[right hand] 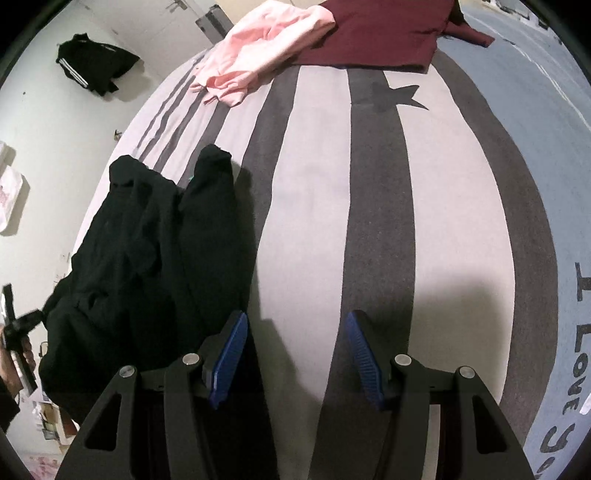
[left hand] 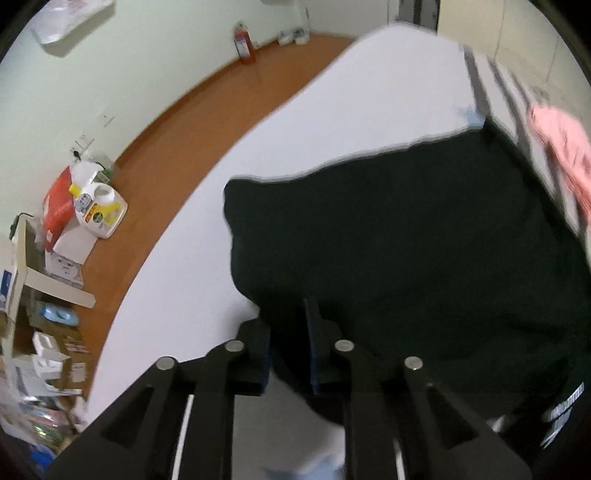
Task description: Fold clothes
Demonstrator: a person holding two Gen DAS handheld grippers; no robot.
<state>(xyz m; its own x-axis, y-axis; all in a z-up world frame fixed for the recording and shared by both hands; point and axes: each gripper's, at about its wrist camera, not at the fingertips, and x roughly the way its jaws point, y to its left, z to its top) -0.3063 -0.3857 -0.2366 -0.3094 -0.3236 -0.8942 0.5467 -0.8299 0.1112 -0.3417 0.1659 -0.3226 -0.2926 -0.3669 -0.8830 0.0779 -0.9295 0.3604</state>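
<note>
1. Two views here, left wrist first: the left gripper (left hand: 288, 332) has its jaws nearly together, pinching an edge of the black garment (left hand: 406, 240), with dark cloth filling the narrow gap. The garment hangs over the pale bed surface (left hand: 314, 122); a pink garment (left hand: 561, 155) sits at the right edge. Detergent jug (left hand: 98, 208) and boxes stand on the orange floor (left hand: 166, 162).
2. Right wrist: the right gripper (right hand: 295, 354) sits about half open, blue pads (right hand: 229, 362) apart, nothing between them, above the striped blanket (right hand: 369, 221). The black garment is bunched left of it, lifted at its far left. Pink garment and maroon garment (right hand: 380, 33) lie at the far end.
</note>
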